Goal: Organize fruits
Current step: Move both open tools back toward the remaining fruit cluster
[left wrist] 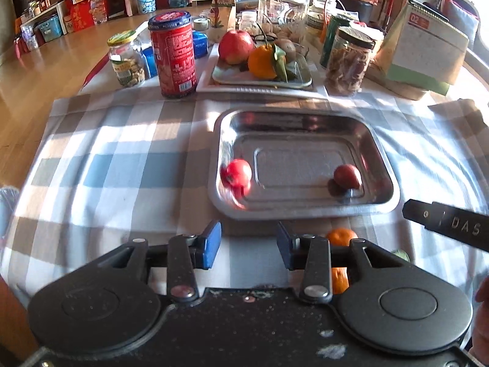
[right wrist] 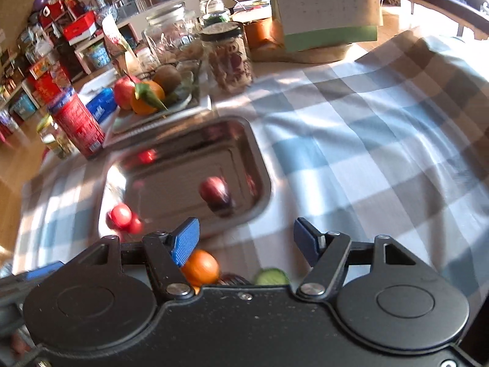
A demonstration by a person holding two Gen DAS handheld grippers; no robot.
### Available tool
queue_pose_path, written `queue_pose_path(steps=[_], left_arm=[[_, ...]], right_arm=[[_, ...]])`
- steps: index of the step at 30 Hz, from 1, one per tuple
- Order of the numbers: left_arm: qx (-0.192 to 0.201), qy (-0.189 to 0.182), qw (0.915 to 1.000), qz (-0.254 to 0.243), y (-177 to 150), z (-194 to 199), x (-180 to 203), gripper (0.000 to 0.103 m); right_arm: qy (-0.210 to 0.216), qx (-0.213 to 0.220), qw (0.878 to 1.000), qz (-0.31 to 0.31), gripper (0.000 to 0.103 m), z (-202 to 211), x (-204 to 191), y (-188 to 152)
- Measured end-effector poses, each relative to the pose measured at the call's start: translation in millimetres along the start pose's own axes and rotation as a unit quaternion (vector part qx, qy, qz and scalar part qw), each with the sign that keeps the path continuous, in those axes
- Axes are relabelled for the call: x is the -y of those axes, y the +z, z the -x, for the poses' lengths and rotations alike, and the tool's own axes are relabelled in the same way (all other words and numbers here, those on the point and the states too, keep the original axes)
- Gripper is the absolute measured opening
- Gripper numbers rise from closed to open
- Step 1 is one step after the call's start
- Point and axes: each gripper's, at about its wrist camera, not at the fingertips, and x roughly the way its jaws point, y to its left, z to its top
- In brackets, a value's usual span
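A steel tray [left wrist: 305, 116] [right wrist: 256, 159] lies on the checked cloth. In it sit a small bright red fruit [left wrist: 239, 173] [right wrist: 121, 215] at the near left and a darker red fruit [left wrist: 347, 176] [right wrist: 214, 191] at the near right. My left gripper [left wrist: 249, 246] hovers just short of the tray's near rim, jaws apart with only cloth between them. An orange mandarin [left wrist: 340, 236] [right wrist: 201, 267] lies on the cloth behind its right finger. My right gripper [right wrist: 246, 240] stands open above the cloth, the mandarin by its left pad and a green fruit [right wrist: 272, 276] below.
Behind the tray a white plate [left wrist: 259, 87] [right wrist: 152, 119] carries an apple [left wrist: 237, 46], a leafy orange [left wrist: 264, 61] and a kiwi [left wrist: 287, 49]. A red can [left wrist: 172, 55] [right wrist: 78, 122], several glass jars [left wrist: 348, 61] and a desk calendar [left wrist: 424, 52] crowd the back. The right gripper's finger [left wrist: 446, 224] enters at right.
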Motion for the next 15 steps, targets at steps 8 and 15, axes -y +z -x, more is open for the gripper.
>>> queue_pose_path(steps=[8, 15], left_arm=[[-0.017, -0.002, 0.9998, -0.004, -35.4, -1.6, 3.3, 0.042], [-0.032, 0.001, 0.9994, -0.014, -56.7, -10.1, 5.6, 0.042]], right_arm=[[-0.022, 0.005, 0.998, 0.055, 0.071, 9.6, 8.0, -22.5], [-0.019, -0.002, 0.996, 0.084, 0.071, 10.7, 13.6, -33.5]])
